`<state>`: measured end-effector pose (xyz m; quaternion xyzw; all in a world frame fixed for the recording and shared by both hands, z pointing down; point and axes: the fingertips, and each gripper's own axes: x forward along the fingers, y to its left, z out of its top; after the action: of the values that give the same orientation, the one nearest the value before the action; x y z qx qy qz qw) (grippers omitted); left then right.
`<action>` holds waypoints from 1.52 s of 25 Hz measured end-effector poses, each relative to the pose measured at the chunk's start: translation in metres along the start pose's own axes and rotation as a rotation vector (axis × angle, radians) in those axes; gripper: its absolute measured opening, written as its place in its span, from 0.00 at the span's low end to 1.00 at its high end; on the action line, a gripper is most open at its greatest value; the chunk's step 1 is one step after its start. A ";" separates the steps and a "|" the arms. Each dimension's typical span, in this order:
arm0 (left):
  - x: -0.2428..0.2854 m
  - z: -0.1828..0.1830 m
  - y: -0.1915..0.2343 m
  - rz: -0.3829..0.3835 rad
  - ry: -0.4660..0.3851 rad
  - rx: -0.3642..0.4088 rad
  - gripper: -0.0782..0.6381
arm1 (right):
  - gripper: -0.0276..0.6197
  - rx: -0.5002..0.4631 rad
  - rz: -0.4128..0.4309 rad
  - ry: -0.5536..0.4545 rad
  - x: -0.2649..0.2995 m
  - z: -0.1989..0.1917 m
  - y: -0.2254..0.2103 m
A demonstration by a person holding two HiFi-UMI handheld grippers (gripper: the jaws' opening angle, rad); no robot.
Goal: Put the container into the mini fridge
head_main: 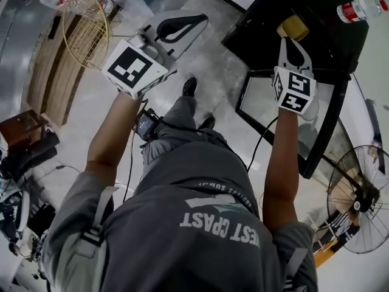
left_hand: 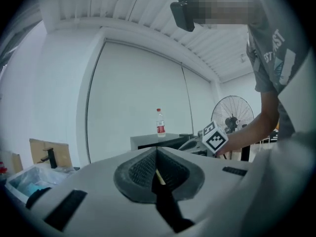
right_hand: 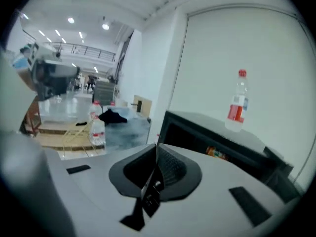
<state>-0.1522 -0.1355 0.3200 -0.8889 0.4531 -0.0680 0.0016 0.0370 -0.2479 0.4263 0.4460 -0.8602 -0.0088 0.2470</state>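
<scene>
Grey jaws meet, empty, on your left hand-held gripper and right hand-held gripper. Beyond them the fridge stands open; an orange item inside is probably the container. Swing the right hand-held gripper wide and it could topple the bottle on top.
</scene>
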 end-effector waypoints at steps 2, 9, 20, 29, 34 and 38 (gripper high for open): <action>-0.010 0.012 -0.003 -0.001 -0.031 0.028 0.13 | 0.10 0.023 0.026 -0.058 -0.031 0.030 0.015; -0.025 0.064 -0.046 -0.003 -0.036 0.061 0.13 | 0.10 0.064 0.103 -0.205 -0.146 0.109 0.022; -0.041 0.108 -0.096 -0.007 -0.060 0.095 0.13 | 0.08 0.094 0.176 -0.324 -0.264 0.150 0.023; -0.032 0.123 -0.143 -0.058 -0.067 0.118 0.13 | 0.08 0.122 0.159 -0.349 -0.310 0.134 0.008; -0.034 0.127 -0.160 -0.071 -0.065 0.136 0.13 | 0.08 0.130 0.161 -0.356 -0.322 0.126 0.006; -0.038 0.127 -0.173 -0.069 -0.057 0.143 0.13 | 0.08 0.125 0.170 -0.357 -0.331 0.121 0.006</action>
<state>-0.0197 -0.0105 0.2007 -0.9032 0.4159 -0.0747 0.0756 0.1391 -0.0136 0.1835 0.3776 -0.9238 -0.0134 0.0623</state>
